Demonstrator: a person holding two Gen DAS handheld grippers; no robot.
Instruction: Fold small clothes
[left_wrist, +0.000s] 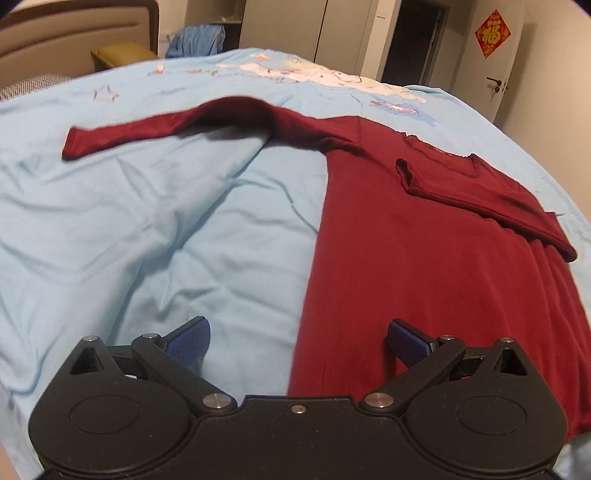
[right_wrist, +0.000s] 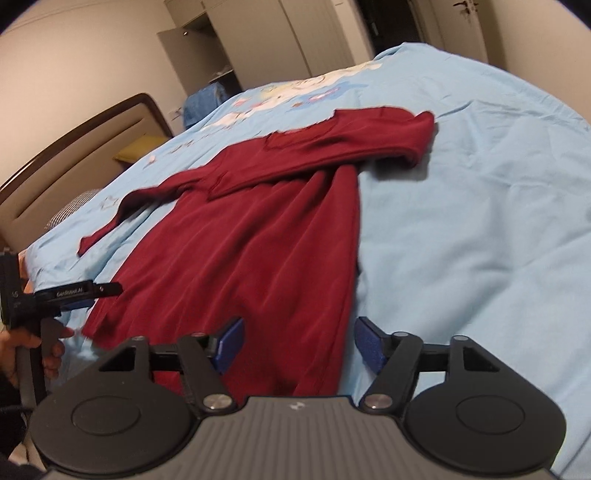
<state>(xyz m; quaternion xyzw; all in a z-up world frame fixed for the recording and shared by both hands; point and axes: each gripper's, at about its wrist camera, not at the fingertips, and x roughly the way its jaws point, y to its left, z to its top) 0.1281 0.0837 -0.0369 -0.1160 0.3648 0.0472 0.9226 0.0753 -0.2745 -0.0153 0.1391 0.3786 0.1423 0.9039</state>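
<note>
A dark red long-sleeved shirt (left_wrist: 424, 258) lies flat on the light blue bedsheet (left_wrist: 147, 221). Its left sleeve (left_wrist: 155, 129) stretches out to the left; its right sleeve (left_wrist: 480, 192) is folded across the chest. My left gripper (left_wrist: 297, 339) is open over the shirt's lower left hem edge, holding nothing. In the right wrist view the shirt (right_wrist: 240, 258) runs away from me, and my right gripper (right_wrist: 297, 343) is open above its lower right hem, empty. The left gripper (right_wrist: 74, 291) also shows at the left by the hem corner, held by a hand.
The bed has a brown headboard (right_wrist: 74, 155) and a yellow-green pillow (left_wrist: 122, 53) at its head. Blue clothing (left_wrist: 195, 40) hangs beyond the bed. Wardrobe doors (left_wrist: 332, 29) and a door with a red decoration (left_wrist: 493, 33) stand behind. Bare sheet (right_wrist: 480, 240) lies right of the shirt.
</note>
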